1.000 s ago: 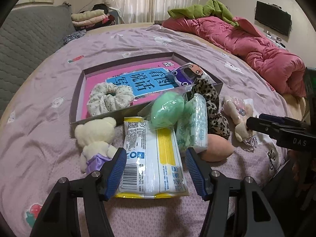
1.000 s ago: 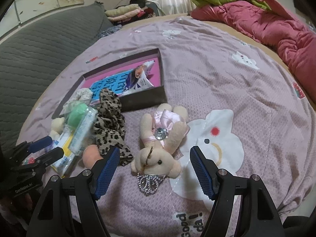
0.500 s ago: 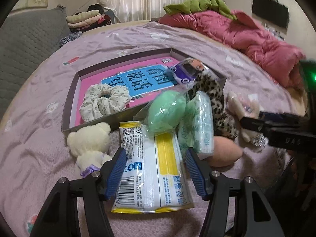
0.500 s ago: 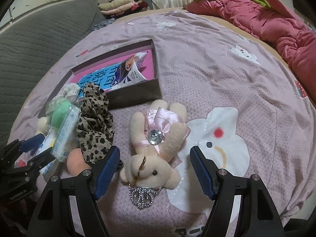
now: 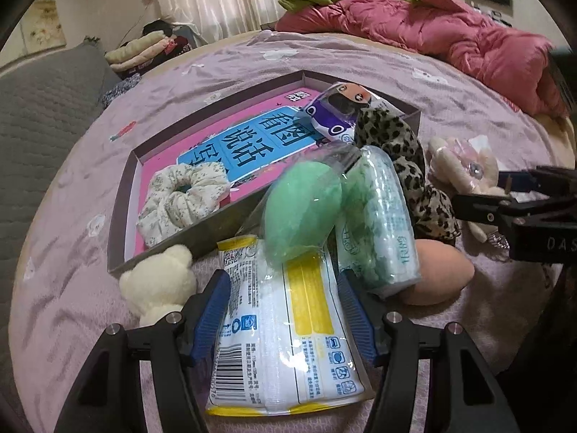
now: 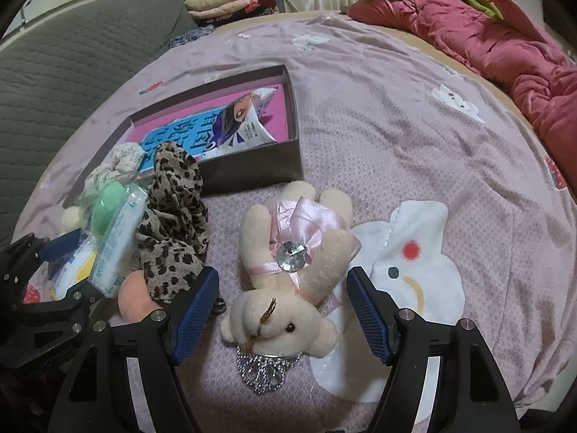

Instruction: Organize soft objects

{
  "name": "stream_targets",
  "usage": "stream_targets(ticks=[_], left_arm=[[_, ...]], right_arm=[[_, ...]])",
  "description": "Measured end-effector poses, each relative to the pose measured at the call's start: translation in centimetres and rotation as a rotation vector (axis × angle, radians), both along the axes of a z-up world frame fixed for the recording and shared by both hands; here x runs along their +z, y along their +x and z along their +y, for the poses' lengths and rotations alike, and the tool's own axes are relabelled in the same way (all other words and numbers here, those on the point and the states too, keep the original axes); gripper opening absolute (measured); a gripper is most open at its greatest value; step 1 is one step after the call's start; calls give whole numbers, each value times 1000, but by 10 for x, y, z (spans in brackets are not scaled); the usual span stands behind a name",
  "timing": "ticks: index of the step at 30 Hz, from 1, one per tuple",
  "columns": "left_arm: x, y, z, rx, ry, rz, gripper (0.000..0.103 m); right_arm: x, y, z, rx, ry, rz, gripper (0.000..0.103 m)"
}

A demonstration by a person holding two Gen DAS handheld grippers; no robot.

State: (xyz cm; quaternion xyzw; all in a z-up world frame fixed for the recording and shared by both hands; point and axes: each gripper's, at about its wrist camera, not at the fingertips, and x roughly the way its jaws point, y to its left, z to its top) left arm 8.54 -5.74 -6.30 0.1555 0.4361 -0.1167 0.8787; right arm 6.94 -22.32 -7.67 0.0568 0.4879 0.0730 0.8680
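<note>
In the left wrist view a white and yellow wipes packet [image 5: 288, 342] lies flat on the mauve sheet, and my left gripper [image 5: 285, 314] stands open astride it. A green sponge in a clear bag [image 5: 299, 209] and a green tissue pack [image 5: 378, 223] lean on its far end. Beside them are a leopard-print cloth [image 5: 407, 158], a peach sponge [image 5: 436, 278] and a cream bear [image 5: 158, 285]. The dark box [image 5: 122, 195] holds a floral scrunchie [image 5: 180, 198] and a purple packet [image 5: 335, 115]. My right gripper [image 6: 283, 312] is open, with the head of a pink-dressed bear [image 6: 288, 259] between its fingers.
A silver tiara [image 6: 267, 368] lies at the bear's head. A pink quilt [image 5: 468, 36] is heaped at the back right of the bed. A grey quilted cushion [image 5: 36, 115] and folded clothes [image 5: 144, 50] are at the back left. Bare sheet [image 6: 396, 108] spreads to the right of the box.
The left gripper has slid forward and rolled, so the wipes packet sits deeper between its fingers. The right gripper has sunk toward the pink-dressed bear, whose head now lies between the pads.
</note>
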Motion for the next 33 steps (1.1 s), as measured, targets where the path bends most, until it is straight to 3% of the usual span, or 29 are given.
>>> stream_targets(ticks=[6,11,16,28,33], left_arm=[[-15,8,-9,2,94,16,63],[-13,11,-5,21,67,30,62],[-6,14,5,33,-4,69,57],[19,6,35,55,-273,133,49],[25,-3,41,60,-298,138,49]], right_arm=[[-6,7,2,-9,-45,4,75],[-7,9,4,-1,-63,-7,57],[-5,8,10,32,-97,-33,47],[14,11,-7,-22,-26,-88,45],[19,11,-9,-26,-9,-96,45]])
